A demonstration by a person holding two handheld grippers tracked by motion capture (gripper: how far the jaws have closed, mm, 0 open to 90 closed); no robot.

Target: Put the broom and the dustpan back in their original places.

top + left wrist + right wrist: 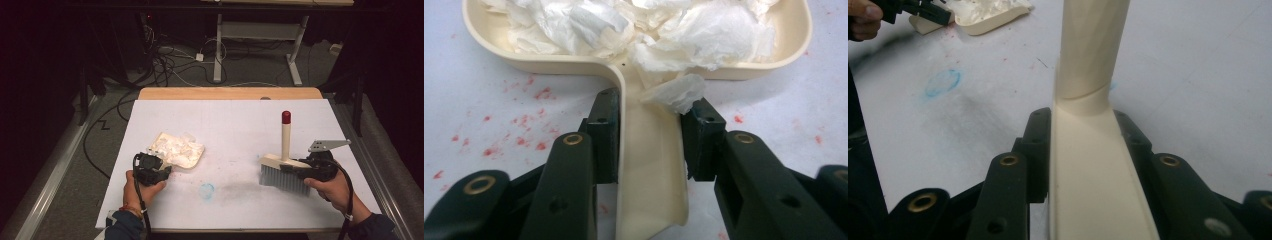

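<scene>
Here, sweep finished: cream plastic dustpan (181, 153) full of crumpled white tissue (644, 30) rested on the white table (235, 125).
Left gripper (649, 132) clamped the dustpan handle, right gripper (1088, 145) clamped the cream grey-bristled brush (285, 170); lifting level would have avoided spilling.

left gripper (649, 135): black jaws, brass rivets, black cable
right gripper (1088, 150): black jaws, brass rivets, grey three-cornered plate on top at 12 o'clock
sleeves (122, 227): dark, maybe navy
left wrist (131, 209): red-orange band
</scene>
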